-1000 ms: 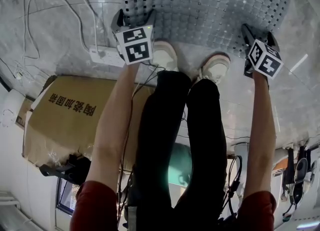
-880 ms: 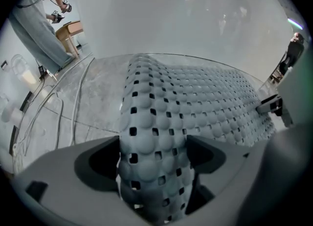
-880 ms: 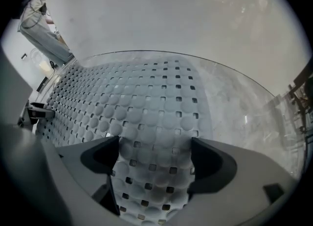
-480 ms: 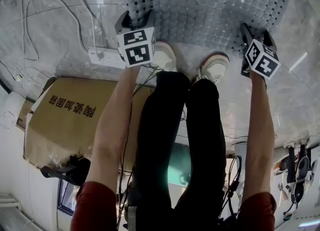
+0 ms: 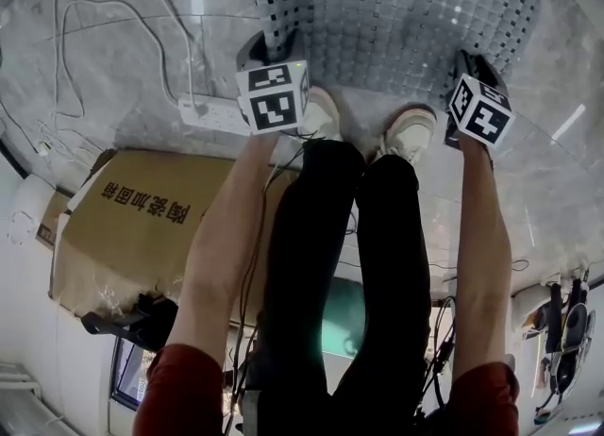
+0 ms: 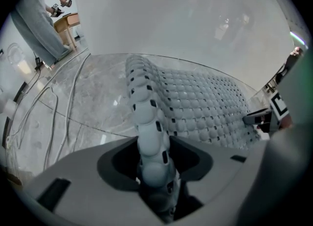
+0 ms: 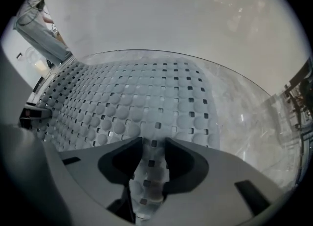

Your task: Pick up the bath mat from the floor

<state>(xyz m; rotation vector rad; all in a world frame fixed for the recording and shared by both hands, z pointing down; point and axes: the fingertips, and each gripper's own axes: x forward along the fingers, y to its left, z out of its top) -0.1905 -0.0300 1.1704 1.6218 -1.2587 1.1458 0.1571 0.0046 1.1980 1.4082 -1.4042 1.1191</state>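
Head view. Grey mat with round bumps and square holes, spread on pale marbled floor just past two light shoes. Left hand-held gripper pointing steeply down at near-left corner of mat, marker cube on top. Right hand-held gripper likewise at near-right edge. White power strip just beside left hand-held gripper, thin cables looping away across floor. Brown box lying near, left of the legs.

Left gripper view. Left hand-held gripper: jaws just been closing, now pinched on mat. Mat edge drawn up into a narrow ridge, running between both pads and away from camera, standing above floor. Rest of mat sloping down to the right, flat farther out. Right hand-held gripper in sight at far right edge of mat. Cables on floor at left. Person and small wooden stool in far background.

Right gripper view. Right hand-held gripper: jaws just been closing, now clamped on mat, a short tongue of its edge pressed between pads. Mat fanning out ahead and to the left, mostly down on floor, bare marble to the right. Left hand-held gripper small at left margin, at opposite corner.
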